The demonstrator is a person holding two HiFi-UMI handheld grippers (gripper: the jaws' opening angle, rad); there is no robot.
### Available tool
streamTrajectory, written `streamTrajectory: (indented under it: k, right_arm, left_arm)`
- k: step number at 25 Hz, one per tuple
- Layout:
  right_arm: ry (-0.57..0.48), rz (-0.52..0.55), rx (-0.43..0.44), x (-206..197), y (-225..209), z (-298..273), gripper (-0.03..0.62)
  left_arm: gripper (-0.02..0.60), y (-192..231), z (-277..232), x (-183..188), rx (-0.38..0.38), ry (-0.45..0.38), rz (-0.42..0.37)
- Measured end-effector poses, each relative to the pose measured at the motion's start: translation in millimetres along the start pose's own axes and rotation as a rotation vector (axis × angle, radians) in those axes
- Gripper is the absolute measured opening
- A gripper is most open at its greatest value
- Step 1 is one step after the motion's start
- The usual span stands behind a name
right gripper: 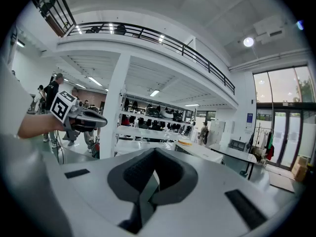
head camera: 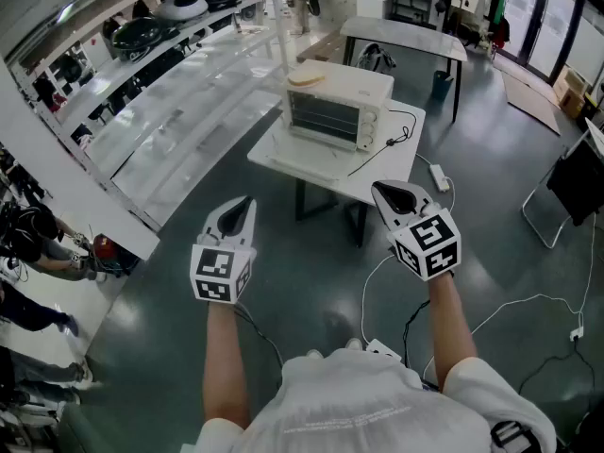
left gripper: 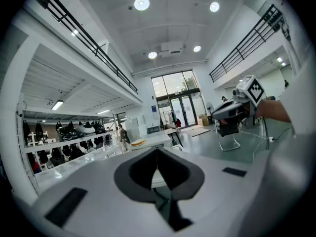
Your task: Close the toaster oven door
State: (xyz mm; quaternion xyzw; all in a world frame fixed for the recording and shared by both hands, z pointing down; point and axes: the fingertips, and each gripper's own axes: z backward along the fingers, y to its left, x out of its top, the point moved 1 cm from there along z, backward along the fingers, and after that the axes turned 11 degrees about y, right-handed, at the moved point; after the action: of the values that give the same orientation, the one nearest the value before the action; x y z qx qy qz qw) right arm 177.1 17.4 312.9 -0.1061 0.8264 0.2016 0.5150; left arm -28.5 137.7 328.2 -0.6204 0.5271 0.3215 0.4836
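Note:
A cream toaster oven [head camera: 335, 107] stands on a white table [head camera: 311, 166] some way ahead of me. Its glass door sits upright against the front, and a tan round thing [head camera: 305, 76] lies on top. My left gripper [head camera: 247, 200] and right gripper [head camera: 378, 188] are held side by side in the air, well short of the table, both pointing toward it. In the left gripper view the left gripper [left gripper: 157, 151] is shut with nothing in it. The right gripper [right gripper: 155, 151] looks the same in its own view: shut, nothing held.
A black cord [head camera: 396, 140] runs from the oven over the table edge to a power strip [head camera: 440, 177] on the floor. Long white shelves [head camera: 179, 111] line the left. A second table [head camera: 406, 34] stands behind, a folding chair [head camera: 564, 196] at right. Cables [head camera: 510, 310] cross the floor.

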Motion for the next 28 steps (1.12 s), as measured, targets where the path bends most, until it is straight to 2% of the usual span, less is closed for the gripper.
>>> streamTrajectory:
  k: [10,24,28]
  right_arm:
    - [-0.039,-0.076,0.018,3.5,20.5,-3.0,0.015]
    - [0.025,-0.091,-0.010,-2.2,63.9,-5.5,0.015]
    - [0.018,-0.085,-0.002,3.3,64.7,-9.3,0.015]
  left_arm:
    - [0.018,7.3,11.2,-14.4,-0.024,0.012,-0.021]
    - [0.018,23.8,24.6,-44.4,-0.099,0.021,-0.023]
    - [0.018,28.7,22.8,-47.5,-0.090,0.017,-0.010]
